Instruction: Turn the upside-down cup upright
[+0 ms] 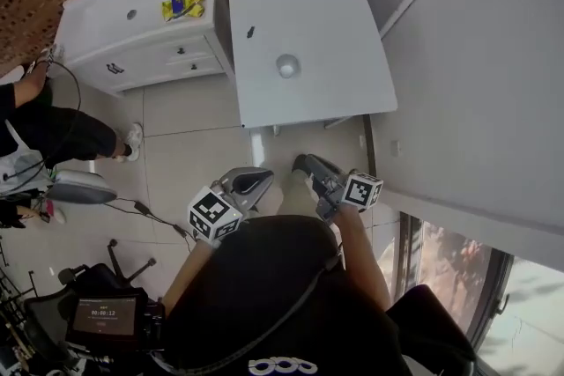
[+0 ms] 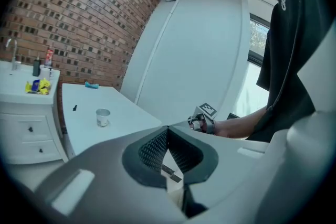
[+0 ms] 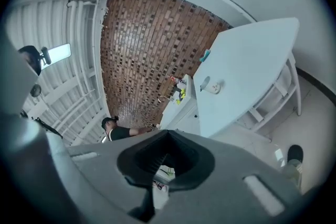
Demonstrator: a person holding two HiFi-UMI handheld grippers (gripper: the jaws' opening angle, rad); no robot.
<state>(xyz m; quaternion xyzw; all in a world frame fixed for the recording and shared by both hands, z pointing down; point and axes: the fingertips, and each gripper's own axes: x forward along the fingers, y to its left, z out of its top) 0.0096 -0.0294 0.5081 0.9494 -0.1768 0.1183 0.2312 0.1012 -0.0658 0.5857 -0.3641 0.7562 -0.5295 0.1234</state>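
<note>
Head view shows your white table point(image 1: 335, 22) ahead, with the sink cabinet point(image 1: 97, 13) just beside it. Your left gripper point(image 1: 264, 179) and right gripper point(image 1: 302, 161) hang short of its near edge, both with jaws closed on nothing. The cup point(image 1: 287, 65) stands mid-table, well apart from them.

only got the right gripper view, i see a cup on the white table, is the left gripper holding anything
Observer: No, the left gripper has its jaws together with nothing between them.
Operator: how far are we from the table
Observer: The head view shows it and the right gripper over the floor tiles, short of the table's near edge; the cup stands near the table's middle.
Operator: anything by the cup
Observer: A small dark object lies left of it, apart.
</note>
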